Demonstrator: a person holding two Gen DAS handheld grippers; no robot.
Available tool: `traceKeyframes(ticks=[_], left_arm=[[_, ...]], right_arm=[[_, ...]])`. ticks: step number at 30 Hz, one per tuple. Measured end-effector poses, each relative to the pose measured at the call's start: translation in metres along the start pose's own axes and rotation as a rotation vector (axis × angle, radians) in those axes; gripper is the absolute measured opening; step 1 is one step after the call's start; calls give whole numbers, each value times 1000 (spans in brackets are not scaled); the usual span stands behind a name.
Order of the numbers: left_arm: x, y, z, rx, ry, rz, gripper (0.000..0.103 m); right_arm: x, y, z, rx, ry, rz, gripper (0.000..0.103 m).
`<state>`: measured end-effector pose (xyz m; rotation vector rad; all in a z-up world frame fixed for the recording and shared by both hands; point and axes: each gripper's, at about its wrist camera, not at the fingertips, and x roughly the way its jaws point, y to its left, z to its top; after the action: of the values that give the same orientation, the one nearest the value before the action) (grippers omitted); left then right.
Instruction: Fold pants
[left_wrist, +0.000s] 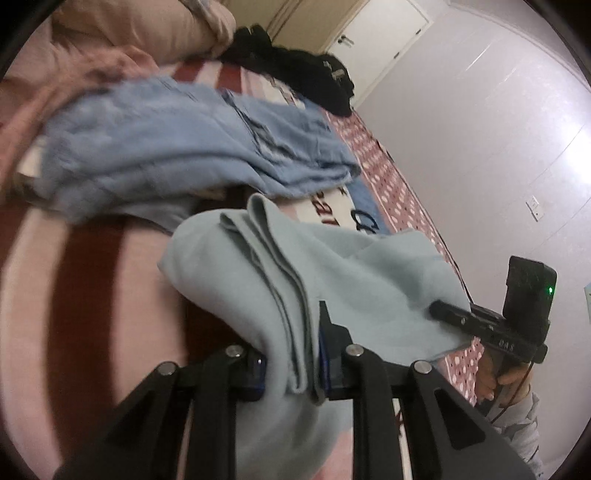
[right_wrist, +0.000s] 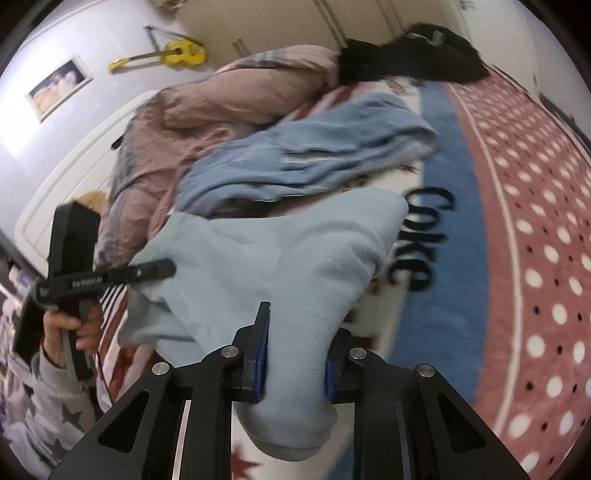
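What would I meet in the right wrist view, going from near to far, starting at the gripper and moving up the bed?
Right gripper, shut on the pale blue pants → darker blue garment → pink quilt → yellow guitar on the far wall.
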<state>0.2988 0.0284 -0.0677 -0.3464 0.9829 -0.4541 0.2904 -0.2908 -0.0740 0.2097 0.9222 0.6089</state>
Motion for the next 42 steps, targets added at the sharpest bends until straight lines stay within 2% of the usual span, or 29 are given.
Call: traceKeyframes(ticks=[6,11,15,20,24,28,30,32,34,36,38,40,42], left_arm=[[-86,44,-7,10,-66,96,17],[-134,99,-24,-21,-85,178,17],[-151,141,-37,-63,-89,220,17],[-157,192,-54,-108,-75,267,17],[-149,222,-70,-150,-45,285,17],[-139,238,-83,-177,-18,275,19],[-133,244,-89,-188,0,276,24],[-128,248,-93,-183,14,307,35],[-128,249,-96,-185,7,305,36],[-131,250,-97,-194,5,310,41],[-138,249,-98,-199,7,351,52],[-151,243,-98,-198,-20,383,52],[-168,228,-96,-153,-85,382,52]], right_arm=[[13,82,1,-51,-20,73,18],[46,151,-3,-117,2,125,17],[85,192,-11,-148,55,153,17],[132,225,-27,-169,120,180,17],[161,238,-41,-192,179,177,17],[177,233,-49,-215,215,139,17],[181,227,-50,-202,227,135,19],[184,219,-52,-183,240,121,22],[184,216,-54,-186,238,110,27],[185,214,-54,-194,229,89,40],[183,209,-52,-173,236,92,41],[178,212,-50,-180,230,87,44],[163,216,-45,-218,178,64,44]])
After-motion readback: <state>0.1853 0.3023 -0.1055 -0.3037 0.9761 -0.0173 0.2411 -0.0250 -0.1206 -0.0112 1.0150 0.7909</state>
